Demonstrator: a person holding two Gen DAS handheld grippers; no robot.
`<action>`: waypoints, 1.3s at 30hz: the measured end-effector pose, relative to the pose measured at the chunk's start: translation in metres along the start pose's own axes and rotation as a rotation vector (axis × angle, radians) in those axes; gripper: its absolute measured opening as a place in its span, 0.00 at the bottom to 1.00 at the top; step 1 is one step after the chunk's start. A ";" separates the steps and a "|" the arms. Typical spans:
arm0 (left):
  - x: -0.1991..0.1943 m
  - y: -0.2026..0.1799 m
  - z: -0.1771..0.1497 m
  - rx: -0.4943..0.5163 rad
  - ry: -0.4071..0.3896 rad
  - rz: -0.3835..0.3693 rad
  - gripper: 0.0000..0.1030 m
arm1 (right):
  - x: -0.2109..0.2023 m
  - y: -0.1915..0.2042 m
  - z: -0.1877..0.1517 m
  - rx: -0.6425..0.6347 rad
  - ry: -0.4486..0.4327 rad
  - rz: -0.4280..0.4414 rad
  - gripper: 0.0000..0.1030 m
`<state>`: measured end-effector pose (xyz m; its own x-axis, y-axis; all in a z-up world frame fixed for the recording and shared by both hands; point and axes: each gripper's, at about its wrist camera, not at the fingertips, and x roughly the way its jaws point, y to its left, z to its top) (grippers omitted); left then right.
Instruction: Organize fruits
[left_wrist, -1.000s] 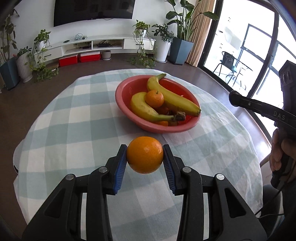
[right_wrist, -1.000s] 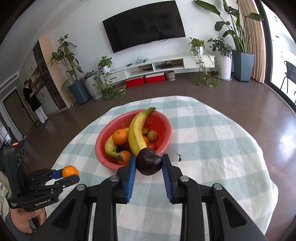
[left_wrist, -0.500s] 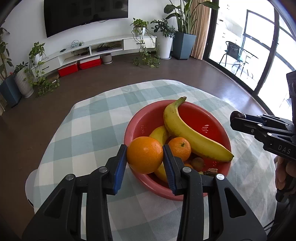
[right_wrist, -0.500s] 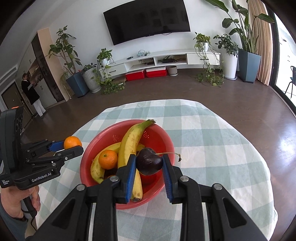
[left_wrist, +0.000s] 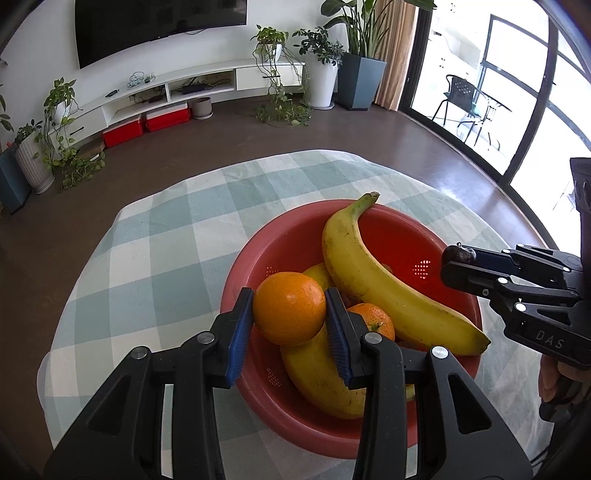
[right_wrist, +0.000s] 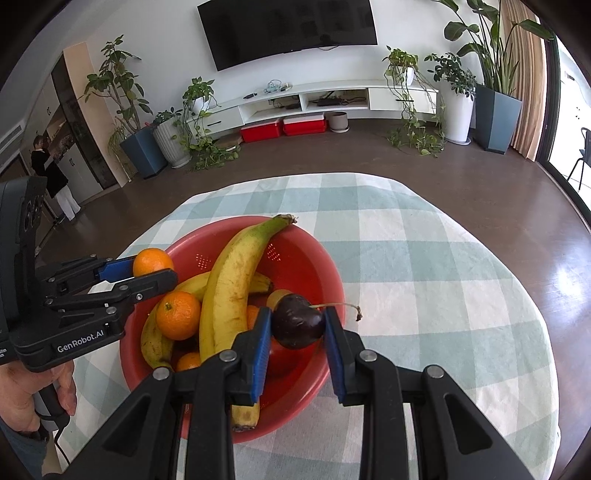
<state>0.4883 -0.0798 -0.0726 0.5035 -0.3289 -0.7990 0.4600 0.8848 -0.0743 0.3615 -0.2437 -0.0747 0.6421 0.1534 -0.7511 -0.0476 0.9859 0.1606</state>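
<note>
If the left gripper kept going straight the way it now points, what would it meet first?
Probably the fruit in the red bowl: the left gripper, shut on an orange, points down at the lower banana and small mandarin. Depth is unclear.

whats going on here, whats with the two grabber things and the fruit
A person is sorting fruit into a red bowl on a checked tablecloth, with a handheld gripper in each hand. The left gripper is shut on an orange; the right gripper is shut on a dark cherry. Both are held over the bowl, not yet released. The bowl already holds bananas and a few small oranges.
</note>
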 end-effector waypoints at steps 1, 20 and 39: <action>0.003 0.000 -0.001 -0.001 0.005 -0.004 0.35 | 0.001 0.001 0.001 -0.005 0.002 -0.002 0.29; 0.002 0.002 -0.002 -0.008 -0.009 0.010 0.40 | 0.013 0.010 0.000 -0.041 0.031 -0.016 0.30; -0.093 -0.026 -0.045 -0.014 -0.200 0.071 0.99 | -0.042 0.010 -0.013 -0.021 -0.067 -0.037 0.67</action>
<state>0.3964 -0.0570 -0.0231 0.6702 -0.3231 -0.6682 0.4084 0.9122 -0.0314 0.3243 -0.2397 -0.0504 0.6937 0.1125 -0.7114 -0.0381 0.9921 0.1197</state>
